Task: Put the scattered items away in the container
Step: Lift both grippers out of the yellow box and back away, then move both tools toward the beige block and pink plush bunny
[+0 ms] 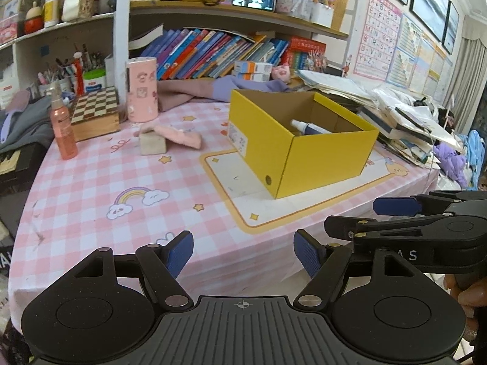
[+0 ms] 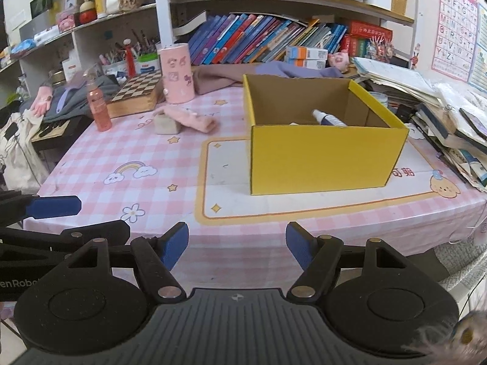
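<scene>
- Hovering over the near edge of the tabletop (image 1: 91, 188), the left tongs (image 1: 243, 254) stand wide apart with nothing between their blue pads.
- The right tongs (image 2: 237, 245) hover just beside them, equally wide and empty; each pair shows at the edge of the other's view.
- The yellow box (image 2: 322, 158) sits on the white panel of the pink checked cloth, ahead of both tongs and well apart from them; it lies ahead and to the right of the left tongs and ahead, slightly right, of the right ones.
- Inside the box lies a tube (image 1: 307, 127) with a white cap and dark blue body, on its side, its long axis running across the box floor with the cap toward the left.
- Still out on the tabletop, far ahead and left of both tongs, a beige block (image 2: 166, 125) sits with a pink cloth (image 2: 194, 120) draped against it, the cloth's length running out to the right.
- Further left stands an upright pink spray bottle (image 2: 98, 106), nozzle on top.
- Behind it a chessboard box (image 2: 137, 92) lies flat, and a pink cylinder (image 2: 178, 73) stands upright just to its right.
- Books (image 2: 258, 39) lean along the shelf behind, and a heap of papers (image 2: 395, 79) lies at the box's right.
</scene>
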`<state>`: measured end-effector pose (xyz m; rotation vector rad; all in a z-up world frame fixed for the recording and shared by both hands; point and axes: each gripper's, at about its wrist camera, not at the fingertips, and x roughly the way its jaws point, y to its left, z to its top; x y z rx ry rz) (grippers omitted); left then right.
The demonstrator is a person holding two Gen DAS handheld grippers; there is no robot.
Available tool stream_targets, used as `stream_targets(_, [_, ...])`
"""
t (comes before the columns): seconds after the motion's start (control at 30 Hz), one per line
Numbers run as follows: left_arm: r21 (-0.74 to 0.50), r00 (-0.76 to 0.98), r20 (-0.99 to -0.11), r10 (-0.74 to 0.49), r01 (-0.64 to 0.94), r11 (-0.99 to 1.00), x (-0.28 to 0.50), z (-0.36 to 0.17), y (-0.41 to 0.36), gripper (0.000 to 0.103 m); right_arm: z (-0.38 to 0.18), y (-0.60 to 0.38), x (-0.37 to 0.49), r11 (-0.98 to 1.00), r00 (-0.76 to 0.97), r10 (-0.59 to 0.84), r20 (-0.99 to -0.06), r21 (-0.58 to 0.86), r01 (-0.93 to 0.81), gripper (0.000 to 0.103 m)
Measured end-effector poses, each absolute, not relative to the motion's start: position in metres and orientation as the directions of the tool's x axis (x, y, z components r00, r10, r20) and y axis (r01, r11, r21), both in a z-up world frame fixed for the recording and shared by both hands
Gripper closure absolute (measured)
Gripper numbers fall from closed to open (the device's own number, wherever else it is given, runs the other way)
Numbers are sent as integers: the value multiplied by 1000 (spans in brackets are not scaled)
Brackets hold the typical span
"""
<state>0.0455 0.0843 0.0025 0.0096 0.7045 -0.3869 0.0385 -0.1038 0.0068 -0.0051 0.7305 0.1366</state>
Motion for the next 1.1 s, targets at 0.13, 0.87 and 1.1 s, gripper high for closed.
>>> stream_targets(0.13, [-122, 695, -640, -327, 329, 937, 45, 0, 91, 28, 4, -98, 41, 988, 728, 138, -672, 45, -146, 34])
stream_targets(0.87, [-103, 743, -620, -250, 239, 965, 54, 4, 121, 28, 5, -70, 59, 971, 717, 200, -668, 35, -238, 31])
stream_targets(1.1, [-108, 758, -608, -235, 214, 971, 55, 6, 139, 27, 6, -49, 63, 964, 709, 211, -673, 21, -267, 31])
